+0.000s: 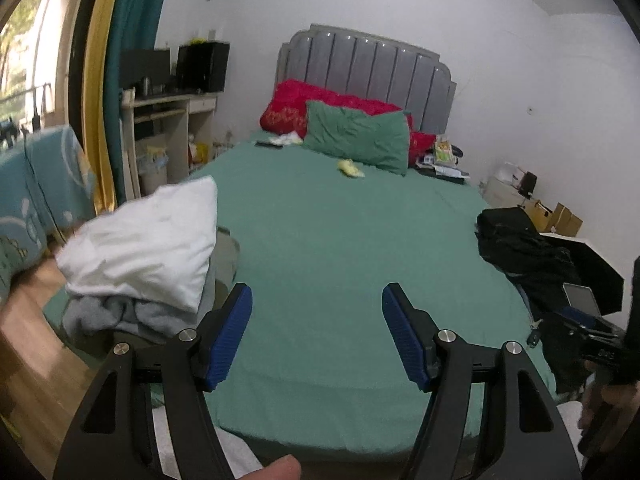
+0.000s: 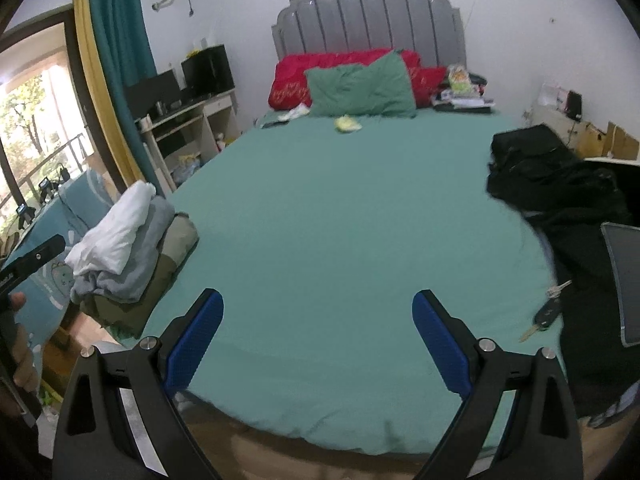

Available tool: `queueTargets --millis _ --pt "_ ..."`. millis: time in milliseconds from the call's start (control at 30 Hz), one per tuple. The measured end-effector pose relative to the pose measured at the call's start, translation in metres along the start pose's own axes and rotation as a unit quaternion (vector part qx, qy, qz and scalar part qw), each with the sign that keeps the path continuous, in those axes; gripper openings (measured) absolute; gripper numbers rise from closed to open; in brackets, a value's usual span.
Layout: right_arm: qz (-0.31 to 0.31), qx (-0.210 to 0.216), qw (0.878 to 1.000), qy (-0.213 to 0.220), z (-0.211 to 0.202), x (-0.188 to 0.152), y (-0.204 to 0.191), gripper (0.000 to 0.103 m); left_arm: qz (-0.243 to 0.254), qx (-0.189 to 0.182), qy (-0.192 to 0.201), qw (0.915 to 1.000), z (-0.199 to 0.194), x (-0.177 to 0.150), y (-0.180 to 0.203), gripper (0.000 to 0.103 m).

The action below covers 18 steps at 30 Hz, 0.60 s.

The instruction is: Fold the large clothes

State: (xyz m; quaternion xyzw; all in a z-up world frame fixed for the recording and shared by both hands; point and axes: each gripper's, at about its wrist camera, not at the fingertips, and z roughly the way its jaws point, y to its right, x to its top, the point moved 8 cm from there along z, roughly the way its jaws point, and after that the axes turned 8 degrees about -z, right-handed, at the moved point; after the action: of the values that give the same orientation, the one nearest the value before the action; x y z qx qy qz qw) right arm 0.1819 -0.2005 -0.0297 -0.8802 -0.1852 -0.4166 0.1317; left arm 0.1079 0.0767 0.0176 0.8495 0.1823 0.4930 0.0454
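A stack of folded clothes sits at the bed's left edge: a white garment (image 1: pixel 148 240) on top of a grey one (image 1: pixel 120 316) and an olive one; it also shows in the right wrist view (image 2: pixel 120 232). A heap of black clothes (image 1: pixel 520 248) lies at the bed's right edge, also in the right wrist view (image 2: pixel 552 176). My left gripper (image 1: pixel 316 320) is open and empty above the foot of the green bed (image 1: pixel 340 260). My right gripper (image 2: pixel 318 328) is open and empty above the same foot end.
Green pillow (image 2: pixel 360 88) and red pillows (image 2: pixel 292 80) lie at the grey headboard, with a small yellow item (image 2: pixel 348 124) in front. A car key (image 2: pixel 546 316) and a tablet (image 2: pixel 624 284) lie at right. A desk (image 2: pixel 192 120) stands left of the bed.
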Motion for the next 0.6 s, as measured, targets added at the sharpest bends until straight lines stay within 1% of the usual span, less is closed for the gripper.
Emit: queueTargets --millis 233,300,367,533,600 --pt "-0.006 -0.027 0.998 0.048 -0.048 0.020 0.011 0.095 0.035 -0.015 0.053 0.9978 -0.037 0.021 0.035 0.071" --pt "-0.016 -0.027 0.998 0.063 -0.064 0.026 0.010 0.095 0.039 -0.020 0.067 0.9968 -0.048 0.027 0.041 0.072" --pt "-0.024 -0.039 0.995 0.085 -0.081 0.035 0.008 0.095 0.039 -0.024 0.082 0.9956 -0.059 0.033 0.047 0.073" --pt "-0.026 -0.047 0.990 0.131 -0.120 0.050 0.004 0.095 0.049 -0.025 0.130 0.9900 -0.088 0.045 0.058 0.076" --pt "-0.031 -0.051 0.988 0.142 -0.131 0.053 0.001 0.097 0.051 -0.024 0.145 0.9879 -0.097 0.049 0.059 0.078"
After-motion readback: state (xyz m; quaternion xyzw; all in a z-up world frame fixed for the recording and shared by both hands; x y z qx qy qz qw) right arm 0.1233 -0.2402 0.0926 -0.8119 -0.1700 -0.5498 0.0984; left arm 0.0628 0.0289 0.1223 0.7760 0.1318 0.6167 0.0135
